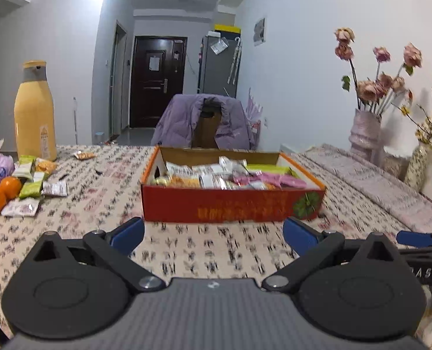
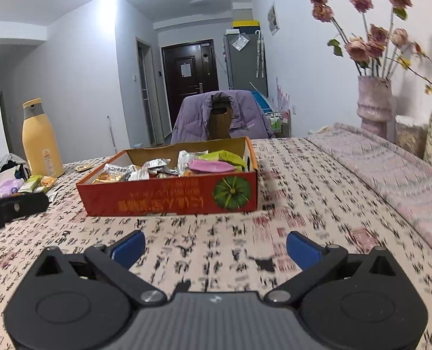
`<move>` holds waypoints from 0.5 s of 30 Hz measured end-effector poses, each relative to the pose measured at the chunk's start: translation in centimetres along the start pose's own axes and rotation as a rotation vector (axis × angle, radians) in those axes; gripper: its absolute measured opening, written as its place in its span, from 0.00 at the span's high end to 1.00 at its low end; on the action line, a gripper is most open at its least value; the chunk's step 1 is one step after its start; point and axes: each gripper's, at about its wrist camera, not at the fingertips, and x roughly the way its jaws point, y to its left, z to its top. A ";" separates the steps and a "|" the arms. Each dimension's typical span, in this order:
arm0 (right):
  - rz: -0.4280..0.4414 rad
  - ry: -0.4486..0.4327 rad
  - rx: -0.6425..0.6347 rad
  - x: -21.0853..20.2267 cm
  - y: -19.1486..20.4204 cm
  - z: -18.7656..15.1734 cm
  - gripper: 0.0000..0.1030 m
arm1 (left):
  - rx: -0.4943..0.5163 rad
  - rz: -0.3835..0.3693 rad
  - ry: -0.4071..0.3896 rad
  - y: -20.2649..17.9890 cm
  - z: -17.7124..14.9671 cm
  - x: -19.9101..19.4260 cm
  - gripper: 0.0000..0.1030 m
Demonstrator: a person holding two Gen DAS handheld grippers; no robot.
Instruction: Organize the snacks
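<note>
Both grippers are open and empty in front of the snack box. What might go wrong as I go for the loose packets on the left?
1. The loose snack packets lie against the oranges; a sweep by the left gripper may roll the fruit.
2. The tall yellow bottle stands just behind them and could tip.
3. The red cardboard box already looks heaped; added packets may slide out.

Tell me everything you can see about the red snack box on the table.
The red snack box is a shallow open-topped cardboard tray, red outside with yellow print and a green pumpkin picture on its front wall, plain brown inside with an orange rim. It sits flat on the patterned tablecloth, partly filled with wrapped snacks in pink, green, white and orange. Neither hand-held gripper touches it; both are open and short of it.
</note>
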 end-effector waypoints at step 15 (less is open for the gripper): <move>-0.011 -0.002 0.035 -2.5 -1.9 -2.3 0.00 | 0.020 -0.017 0.081 -0.8 -3.6 -0.8 0.00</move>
